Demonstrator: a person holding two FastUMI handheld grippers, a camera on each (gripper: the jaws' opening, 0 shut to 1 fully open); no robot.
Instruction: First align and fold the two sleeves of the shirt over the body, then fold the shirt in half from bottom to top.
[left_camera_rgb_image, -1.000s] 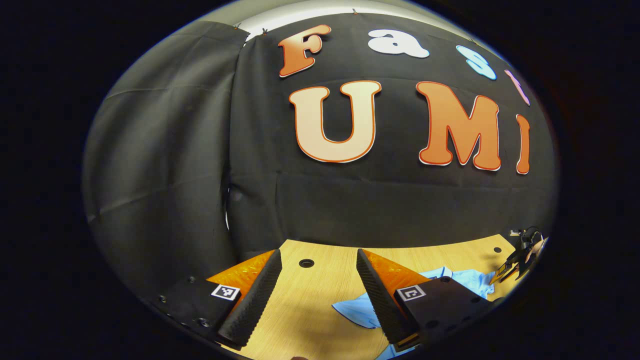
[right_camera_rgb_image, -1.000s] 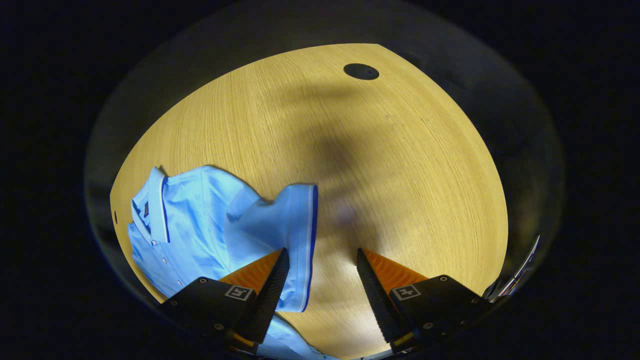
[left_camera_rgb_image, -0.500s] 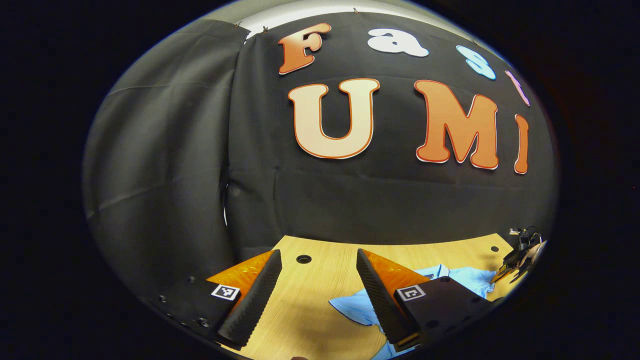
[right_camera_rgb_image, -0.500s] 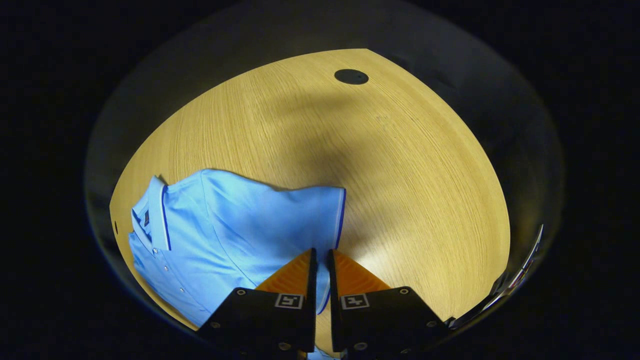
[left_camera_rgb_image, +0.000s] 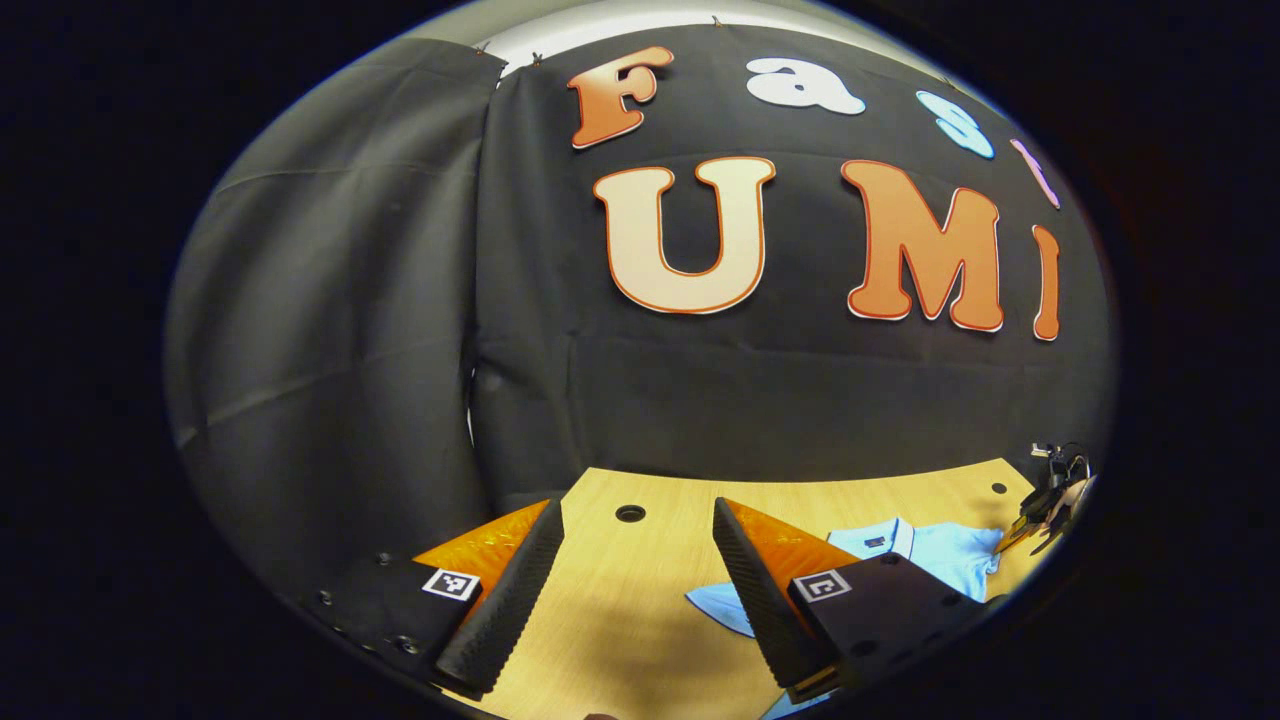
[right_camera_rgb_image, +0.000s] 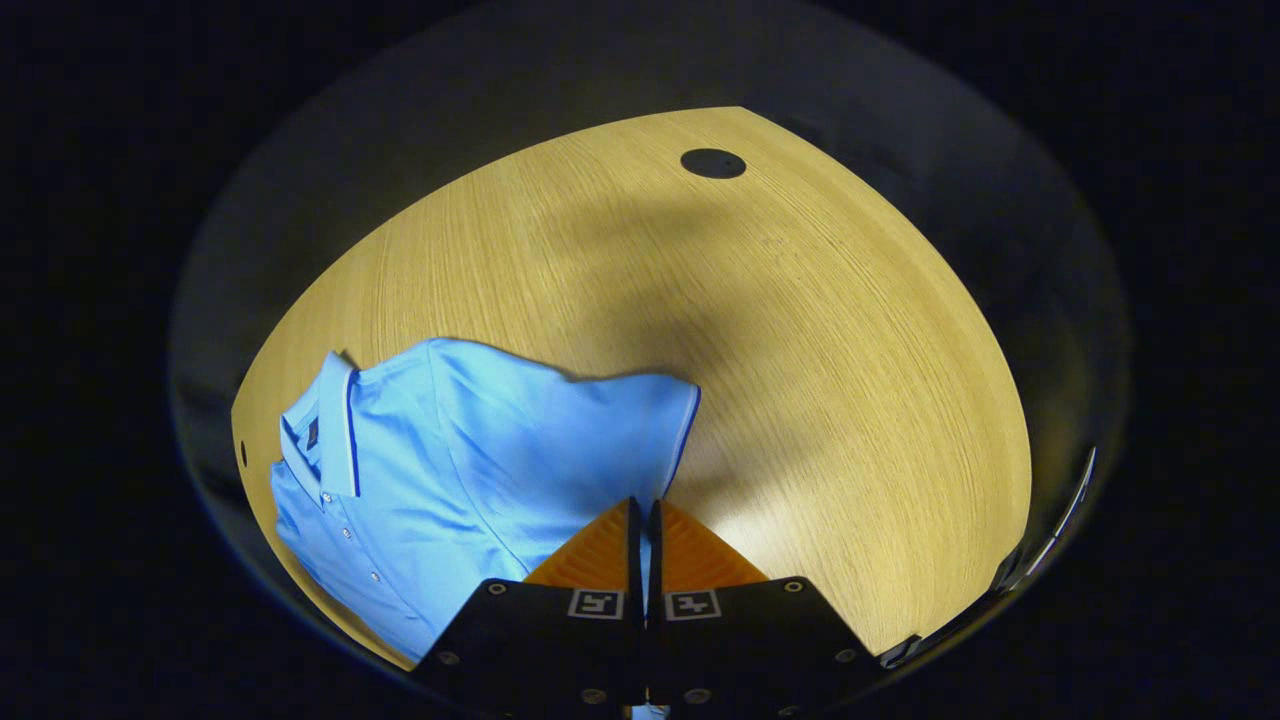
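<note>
On the counter (right_camera_rgb_image: 800, 330) the shirt (right_camera_rgb_image: 440, 470) lies flat, collar (right_camera_rgb_image: 338, 425) toward the far edge, and my right gripper (right_camera_rgb_image: 644, 520) is clenched on its sleeve (right_camera_rgb_image: 620, 430) near the striped hem. My left gripper (left_camera_rgb_image: 632, 560) hangs released over bare wood, the shirt just to its right. To fold well, I'd carry the sleeve level across the body, hem square to the placket; the collar's small tag is too tiny to read.

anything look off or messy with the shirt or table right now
Nothing is spilled or damaged. The blue shirt lies on the wooden table a little rumpled, its sleeve spread outward, not yet folded over the body. The right gripper has its jaws shut on the sleeve hem.
</note>
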